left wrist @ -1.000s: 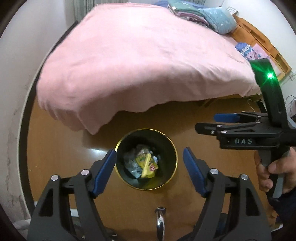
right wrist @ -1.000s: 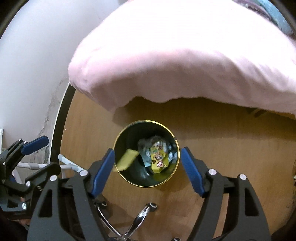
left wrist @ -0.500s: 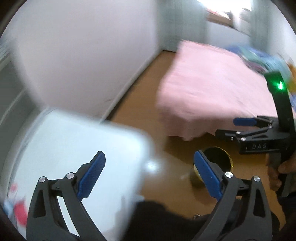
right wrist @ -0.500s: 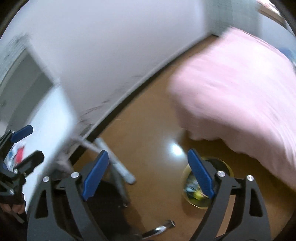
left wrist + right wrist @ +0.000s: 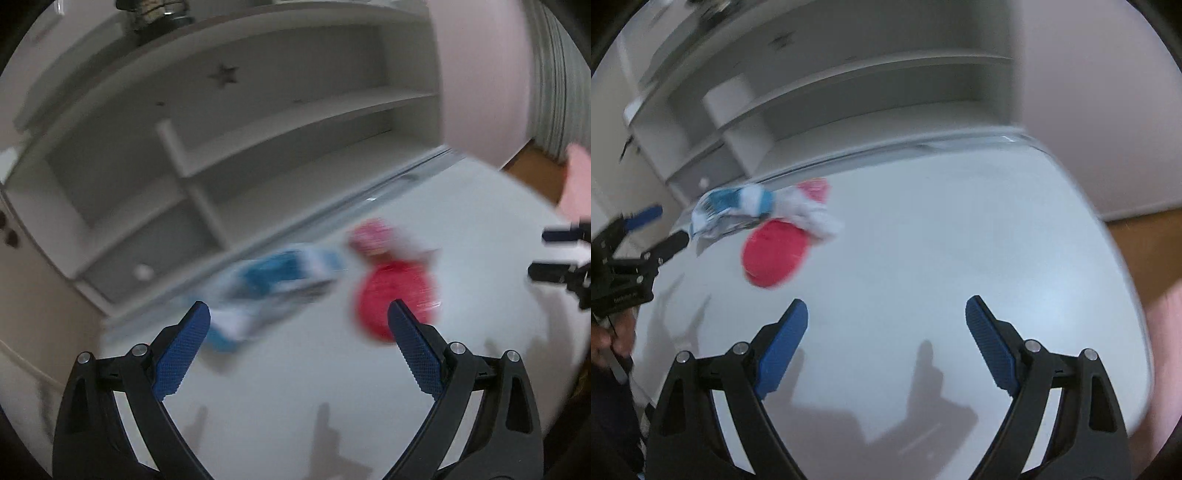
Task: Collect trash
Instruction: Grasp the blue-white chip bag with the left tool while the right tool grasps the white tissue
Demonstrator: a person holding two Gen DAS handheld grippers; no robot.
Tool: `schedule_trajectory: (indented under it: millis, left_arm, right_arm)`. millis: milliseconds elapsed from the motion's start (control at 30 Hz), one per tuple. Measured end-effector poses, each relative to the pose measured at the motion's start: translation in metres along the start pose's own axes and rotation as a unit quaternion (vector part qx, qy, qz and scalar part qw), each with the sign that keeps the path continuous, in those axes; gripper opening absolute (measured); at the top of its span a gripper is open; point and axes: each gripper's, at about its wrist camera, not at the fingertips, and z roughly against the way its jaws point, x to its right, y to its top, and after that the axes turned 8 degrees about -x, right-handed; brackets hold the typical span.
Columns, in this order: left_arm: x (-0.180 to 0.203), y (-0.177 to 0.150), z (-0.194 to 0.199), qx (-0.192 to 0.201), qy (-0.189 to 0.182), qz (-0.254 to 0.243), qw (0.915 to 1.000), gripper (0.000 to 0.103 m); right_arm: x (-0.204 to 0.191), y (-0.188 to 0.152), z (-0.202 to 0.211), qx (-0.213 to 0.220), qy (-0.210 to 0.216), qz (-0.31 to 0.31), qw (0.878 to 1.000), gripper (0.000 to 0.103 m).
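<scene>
hovering tools: both tools hang over a white rounded-corner surface [image 5: 960,258], pointing down at it, with blurred pictures
left tool [image 5: 297,345]: blue-padded jaws spread wide, having just been opening, nothing between the pads
right tool [image 5: 886,343]: blue-padded jaws also spread wide, having just been opening, nothing between them; only bare surface shows in the gap
blue and white crumpled wrapper [image 5: 273,288]: lies on the surface toward its far edge, beyond the left tool's left pad and not touching it
red rounded packet [image 5: 395,291]: lies just right of the blue and white wrapper; in the left view it sits beyond the right pad; whether the two pieces touch i cannot tell through the blur
pink and white crumpled scrap [image 5: 812,206]: just beyond the red packet, near the surface's far edge
right view of trash: all three pieces lie far left of the right tool, well apart from its pads
white open shelf unit [image 5: 258,140]: stands behind the surface's far edge
wooden floor [image 5: 1145,243]: shows to the right of the surface
</scene>
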Motion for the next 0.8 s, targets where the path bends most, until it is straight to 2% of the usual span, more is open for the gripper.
schedule_trajectory:
  millis: [133,200,333,433,500,633,667,800]
  left_arm:
    - [-0.027,0.005,-0.02,0.006,0.026,-0.033,0.9991,0.094]
    - [-0.027,0.011,-0.033,0.005,0.033,-0.044,0.9985,0.094]
    - [-0.042,0.013,-0.055,-0.01,-0.001,-0.058,0.9983,0.094]
    - [-0.048,0.021,-0.074,-0.023,-0.02,-0.061,0.9977,0.094]
    - [-0.048,0.025,-0.083,-0.032,-0.023,-0.065,0.9971,0.094]
    - [-0.045,0.029,-0.099,-0.04,-0.045,-0.078,0.9952,0.094]
    - [-0.044,0.03,-0.104,-0.045,-0.049,-0.081,0.9945,0.094]
    - [-0.037,0.032,-0.119,-0.057,-0.052,-0.098,0.9922,0.094]
  right_arm:
    - [-0.038,0.038,-0.031,-0.011,0.02,0.034,0.999,0.084]
    - [-0.048,0.054,-0.045,-0.02,0.029,0.042,0.999,0.084]
    - [-0.059,0.077,-0.07,-0.04,0.04,0.046,0.997,0.083]
    - [-0.062,0.085,-0.083,-0.052,0.041,0.045,0.997,0.071]
    - [-0.064,0.087,-0.091,-0.06,0.041,0.041,0.996,0.055]
    - [-0.065,0.087,-0.091,-0.061,0.044,0.048,0.996,0.048]
    - [-0.065,0.087,-0.09,-0.059,0.045,0.048,0.996,0.044]
    - [-0.058,0.083,-0.068,-0.041,0.053,0.046,0.997,0.043]
